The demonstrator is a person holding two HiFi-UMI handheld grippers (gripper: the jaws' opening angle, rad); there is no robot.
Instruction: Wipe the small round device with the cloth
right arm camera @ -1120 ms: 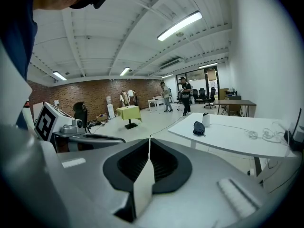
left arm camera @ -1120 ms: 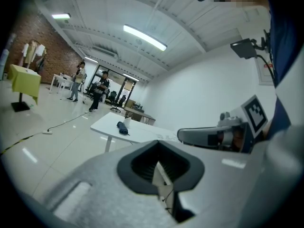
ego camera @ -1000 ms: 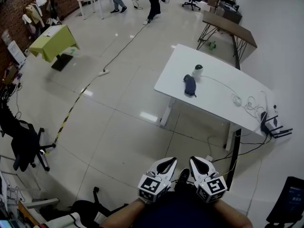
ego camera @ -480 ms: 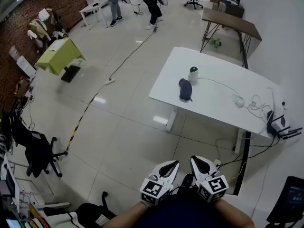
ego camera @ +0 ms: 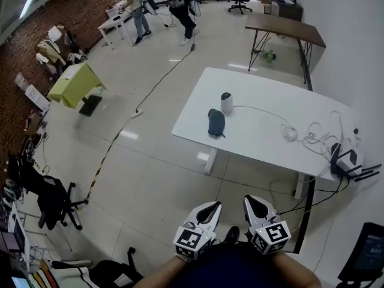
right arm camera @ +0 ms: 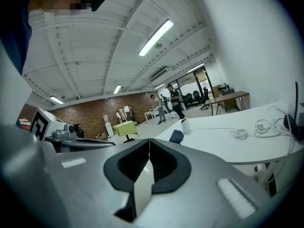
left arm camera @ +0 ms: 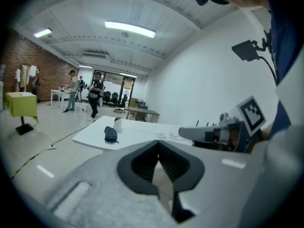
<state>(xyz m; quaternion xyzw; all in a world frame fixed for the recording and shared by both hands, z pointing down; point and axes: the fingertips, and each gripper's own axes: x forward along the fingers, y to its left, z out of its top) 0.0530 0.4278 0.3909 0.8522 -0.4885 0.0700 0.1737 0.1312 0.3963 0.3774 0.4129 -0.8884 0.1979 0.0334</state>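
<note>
Looking down, we see the pale tiled floor [ego camera: 150, 161] filling most of the head view. A dark cord [ego camera: 159, 80] trails across it to a power strip [ego camera: 131, 92].

The white desk [ego camera: 264, 140] stands ahead of us, well apart from both grippers, and its long side slants from upper left to lower right. Beyond it a brown desk [ego camera: 285, 27] on thin black legs stands near the wall. Off to the left there is a small table under a green cover [ego camera: 75, 83]. Two people [ego camera: 180, 2] stand at the far end of the room, and a black office chair [ego camera: 51, 200] sits by the left edge.

At the bottom of the view we hold the left gripper [ego camera: 210, 207] and the right gripper [ego camera: 256, 201] side by side, close to our body. Each carries its marker cube [ego camera: 191, 240].

In the left gripper view the fingers [left arm camera: 126, 167] are pressed together with nothing between them. In the right gripper view the fingers [right arm camera: 178, 167] also meet tip to tip and hold nothing.

A black-and-white router [ego camera: 346, 161] with antennas sits at the desk's right end. The cloth [ego camera: 216, 122], dark blue and bunched up, lies on the desk near its left end. The small round device [ego camera: 226, 102] is white with a dark top. It stands upright on the desk just beside the cloth, on the far side of it. A thin white cable [ego camera: 258, 108] runs from the device across the desk to a loose tangle [ego camera: 303, 135] near the router.
</note>
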